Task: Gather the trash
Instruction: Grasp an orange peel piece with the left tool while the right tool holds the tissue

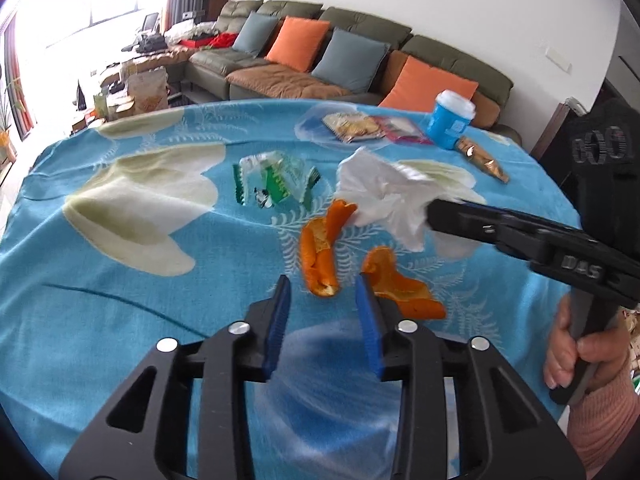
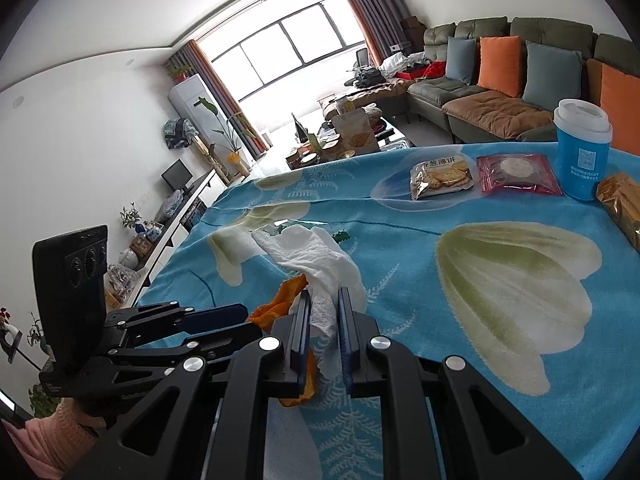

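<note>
My right gripper (image 2: 324, 300) is shut on a crumpled white tissue (image 2: 320, 264) and holds it just above the blue floral tablecloth (image 2: 440, 380). In the left wrist view the tissue (image 1: 380, 192) hangs from the right gripper's tip (image 1: 434, 210). My left gripper (image 1: 323, 286) is open and empty, low over the cloth. Two orange peels lie right in front of it, one (image 1: 320, 252) between the fingertips' line and one (image 1: 400, 284) beside the right finger. A clear green-edged wrapper (image 1: 276, 180) lies farther back.
At the table's far side stand a blue cup with a white lid (image 2: 582, 148), a cracker packet (image 2: 440, 178), a red snack packet (image 2: 516, 174) and a gold packet (image 2: 624, 204). A sofa with orange and grey cushions (image 1: 320, 52) is behind the table.
</note>
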A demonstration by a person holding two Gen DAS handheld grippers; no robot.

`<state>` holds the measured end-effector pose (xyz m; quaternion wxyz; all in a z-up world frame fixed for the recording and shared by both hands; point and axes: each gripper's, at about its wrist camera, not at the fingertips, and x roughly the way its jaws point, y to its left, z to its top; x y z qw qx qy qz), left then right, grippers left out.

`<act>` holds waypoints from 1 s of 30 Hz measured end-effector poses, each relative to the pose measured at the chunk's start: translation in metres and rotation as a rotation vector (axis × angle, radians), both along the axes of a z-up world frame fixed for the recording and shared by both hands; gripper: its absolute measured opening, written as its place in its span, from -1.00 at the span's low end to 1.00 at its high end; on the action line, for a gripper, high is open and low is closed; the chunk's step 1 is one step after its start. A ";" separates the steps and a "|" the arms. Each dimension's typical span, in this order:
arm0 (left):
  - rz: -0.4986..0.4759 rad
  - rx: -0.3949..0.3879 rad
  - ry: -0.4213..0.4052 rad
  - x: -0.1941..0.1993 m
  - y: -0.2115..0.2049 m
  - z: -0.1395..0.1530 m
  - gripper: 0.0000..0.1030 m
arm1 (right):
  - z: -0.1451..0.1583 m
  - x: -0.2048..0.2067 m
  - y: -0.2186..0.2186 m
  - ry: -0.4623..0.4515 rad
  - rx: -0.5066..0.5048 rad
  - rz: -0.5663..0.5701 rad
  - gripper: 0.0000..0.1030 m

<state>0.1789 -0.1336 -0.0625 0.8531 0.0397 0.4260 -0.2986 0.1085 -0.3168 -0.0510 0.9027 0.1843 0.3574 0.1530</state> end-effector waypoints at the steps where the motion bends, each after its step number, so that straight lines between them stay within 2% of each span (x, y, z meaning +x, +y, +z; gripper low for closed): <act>1: 0.005 0.008 0.015 0.004 -0.001 -0.004 -0.51 | 0.000 0.000 0.000 0.000 0.003 0.000 -0.77; 4: 0.021 -0.010 0.036 0.011 0.001 -0.007 -0.55 | -0.001 0.001 -0.001 0.003 0.007 0.001 -0.77; 6: 0.016 -0.025 0.044 0.013 0.002 -0.008 -0.66 | -0.002 0.002 -0.001 0.004 0.008 0.003 -0.77; 9: 0.018 -0.031 0.039 0.014 0.002 -0.009 -0.68 | -0.001 0.001 -0.001 0.003 0.008 0.003 -0.77; 17: 0.029 -0.056 -0.034 -0.008 0.019 0.009 -0.69 | 0.007 -0.004 0.000 -0.030 0.005 -0.003 -0.77; 22: 0.058 -0.075 -0.079 -0.027 0.046 0.025 -0.69 | 0.021 -0.010 0.010 -0.067 0.001 0.021 -0.77; 30: 0.147 -0.107 -0.123 -0.061 0.111 0.044 -0.69 | 0.038 -0.015 0.050 -0.115 0.004 0.126 -0.77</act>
